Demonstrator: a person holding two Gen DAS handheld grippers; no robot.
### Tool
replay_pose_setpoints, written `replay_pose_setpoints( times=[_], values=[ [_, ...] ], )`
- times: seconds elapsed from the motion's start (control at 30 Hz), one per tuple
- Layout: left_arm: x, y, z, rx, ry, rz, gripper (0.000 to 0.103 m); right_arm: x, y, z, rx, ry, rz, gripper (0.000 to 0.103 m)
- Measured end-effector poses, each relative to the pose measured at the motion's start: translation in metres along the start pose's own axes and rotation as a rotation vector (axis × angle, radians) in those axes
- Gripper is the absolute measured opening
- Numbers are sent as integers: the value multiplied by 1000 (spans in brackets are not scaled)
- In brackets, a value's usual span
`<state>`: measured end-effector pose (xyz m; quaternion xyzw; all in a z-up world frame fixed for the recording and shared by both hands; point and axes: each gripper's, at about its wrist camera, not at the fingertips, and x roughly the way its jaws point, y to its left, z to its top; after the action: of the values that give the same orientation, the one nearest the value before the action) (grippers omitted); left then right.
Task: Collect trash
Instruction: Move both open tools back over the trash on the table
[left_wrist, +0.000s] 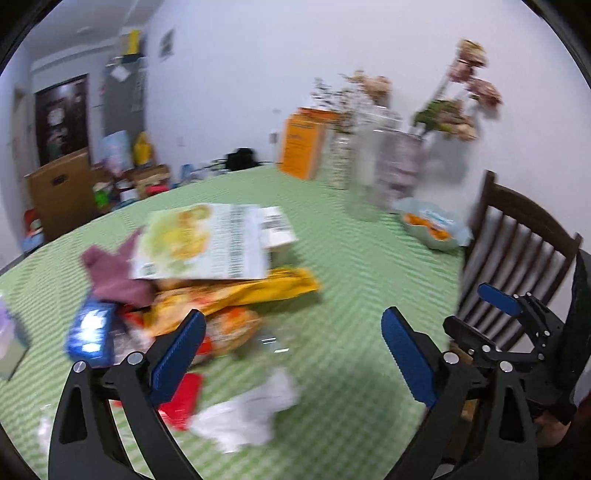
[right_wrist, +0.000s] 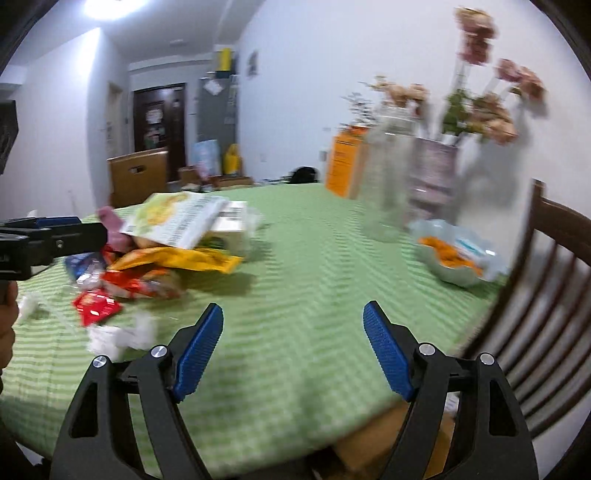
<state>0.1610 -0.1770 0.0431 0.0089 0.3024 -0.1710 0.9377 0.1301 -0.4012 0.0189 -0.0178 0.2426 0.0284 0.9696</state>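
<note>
Left wrist view first: my left gripper (left_wrist: 293, 317) has its blue pads spread wide with nothing between them, over the green checked tablecloth (left_wrist: 369, 280). The trash pile (left_wrist: 207, 280) sits left of centre in the frame: a printed food bag on top, a yellow wrapper, a blue packet, a red packet and a crumpled white tissue (left_wrist: 247, 413) low in the frame. My right gripper (left_wrist: 476, 325) shows at the lower right edge, beside a dark wooden chair (left_wrist: 517, 236).

From the right wrist view, my right gripper (right_wrist: 293, 314) is also spread and empty over bare cloth, with the trash pile (right_wrist: 166, 251) at left. Vases with flowers (right_wrist: 436, 173) stand upper right; everything is motion-blurred.
</note>
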Motion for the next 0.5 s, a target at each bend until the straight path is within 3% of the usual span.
replay_pose_setpoints(
  times=[0.27,0.5],
  values=[
    [-20,82,-32,-82,19,144,93,32,85,11,-84,40,193,75],
    [-34,155,-75,-176,93,217,91,57,166,2,-189,152,359,46]
  ],
)
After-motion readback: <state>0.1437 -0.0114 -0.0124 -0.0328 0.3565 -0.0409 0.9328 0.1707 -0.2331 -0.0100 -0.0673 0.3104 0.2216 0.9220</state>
